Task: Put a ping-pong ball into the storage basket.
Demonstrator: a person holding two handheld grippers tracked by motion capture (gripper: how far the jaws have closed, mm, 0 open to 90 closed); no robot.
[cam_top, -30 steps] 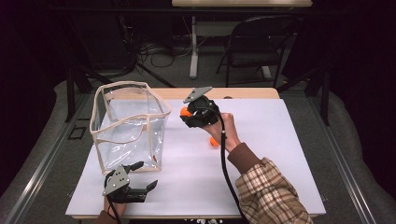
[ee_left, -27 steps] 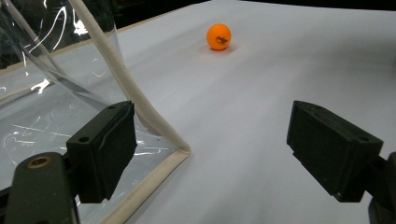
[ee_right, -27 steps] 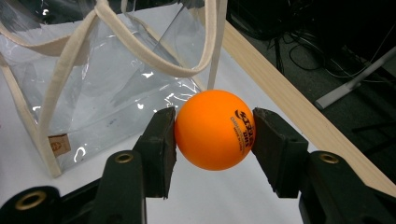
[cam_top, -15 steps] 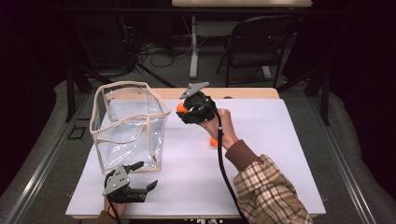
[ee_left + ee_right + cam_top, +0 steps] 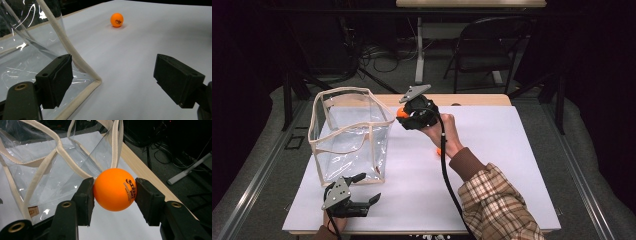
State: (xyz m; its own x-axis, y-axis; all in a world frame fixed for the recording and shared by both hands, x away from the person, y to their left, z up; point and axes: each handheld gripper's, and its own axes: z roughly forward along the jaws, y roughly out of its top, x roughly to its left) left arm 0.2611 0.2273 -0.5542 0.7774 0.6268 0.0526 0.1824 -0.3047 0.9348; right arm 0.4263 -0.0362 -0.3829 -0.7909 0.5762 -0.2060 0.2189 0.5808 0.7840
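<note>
Near the tabletop's left edge sits a clear bag (image 5: 349, 137) with cream trim, mouth open upward, and that trim is right in the path of the right gripper (image 5: 404, 116). Its pads are clamped on an orange ball (image 5: 115, 189), held up off the tabletop just beside the bag's right rim. A second ball (image 5: 117, 20) lies on the tabletop toward the middle; from above it's mostly hidden behind the right hand (image 5: 443, 131), so I think that's the orange bit poking out there. That hand comes in from the near right in a plaid sleeve (image 5: 497, 202), gripper pointing left toward the bag. The left gripper (image 5: 371, 189) rests by the near edge at the bag's near corner, jaws wide apart with nothing between them.
</note>
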